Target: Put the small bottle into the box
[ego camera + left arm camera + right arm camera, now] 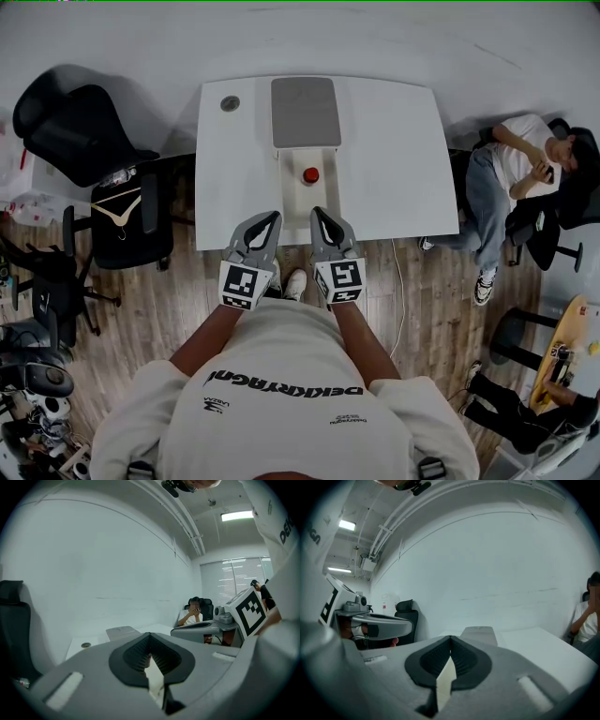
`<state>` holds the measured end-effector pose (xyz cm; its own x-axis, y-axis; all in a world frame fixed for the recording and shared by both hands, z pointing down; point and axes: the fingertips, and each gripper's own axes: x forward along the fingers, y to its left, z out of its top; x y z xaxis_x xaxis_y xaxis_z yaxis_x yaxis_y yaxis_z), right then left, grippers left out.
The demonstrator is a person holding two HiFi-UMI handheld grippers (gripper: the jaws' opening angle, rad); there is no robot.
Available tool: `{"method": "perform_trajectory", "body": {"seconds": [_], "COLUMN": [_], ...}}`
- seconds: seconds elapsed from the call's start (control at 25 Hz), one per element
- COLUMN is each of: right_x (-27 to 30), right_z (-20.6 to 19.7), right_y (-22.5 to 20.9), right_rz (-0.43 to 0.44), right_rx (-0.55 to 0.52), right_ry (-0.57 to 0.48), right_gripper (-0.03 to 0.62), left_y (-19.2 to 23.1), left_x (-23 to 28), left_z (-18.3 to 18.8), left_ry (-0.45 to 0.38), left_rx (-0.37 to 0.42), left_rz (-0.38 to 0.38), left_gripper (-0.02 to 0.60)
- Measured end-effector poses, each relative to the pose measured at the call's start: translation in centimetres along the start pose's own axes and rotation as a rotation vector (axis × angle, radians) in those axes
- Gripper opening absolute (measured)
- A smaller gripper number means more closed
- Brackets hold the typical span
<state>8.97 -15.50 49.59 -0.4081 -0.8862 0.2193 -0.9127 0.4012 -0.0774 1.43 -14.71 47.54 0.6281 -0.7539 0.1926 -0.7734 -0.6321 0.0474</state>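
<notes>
Trouble is most likely coming from the approach. The bottle [310,175], red on top, is standing at the middle of the counter [394,187], just on the near side of the gray box [306,112], which is lying against the far edge. A pale frame is showing around the bottle, and I cannot tell whether that is an open part of the box or bare counter.

The left gripper [269,220] and right gripper [320,216] are hovering side by side over the near edge, well short of the bottle. Each is holding its fingers [133,656] pressed together, with nothing between them.

Fingers going in closed like this would be pushing the bottle instead of straddling it. It is looking small and light, so a nudge would probably be tipping it and sending it rolling toward an edge. The two grippers are also sitting very near each other, so one reaching forward is risking a bump against the other. The gray face of the box is looking flat like a lid (possibly shut), so a bottle let go above it might be landing on top and bouncing off. The disc [230,103] near the far left corner is lying well apart and is posing no hazard.
</notes>
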Motion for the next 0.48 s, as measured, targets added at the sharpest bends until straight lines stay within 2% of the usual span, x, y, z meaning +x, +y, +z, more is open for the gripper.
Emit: {"method": "perform_trajectory", "body": {"seconds": [0.48], "right_x": [-0.92], "right_z": [1.0], "right_y": [0.6], "right_rz": [0.03], "right_rx": [0.01], "right_ry": [-0.025], "right_gripper": [-0.006], "left_y": [-0.07], "left_x": [-0.03], "left_z": [0.23], "left_ry": [0.002], "left_rx": [0.027], "left_rz": [-0.014], "left_gripper": [0.008]}}
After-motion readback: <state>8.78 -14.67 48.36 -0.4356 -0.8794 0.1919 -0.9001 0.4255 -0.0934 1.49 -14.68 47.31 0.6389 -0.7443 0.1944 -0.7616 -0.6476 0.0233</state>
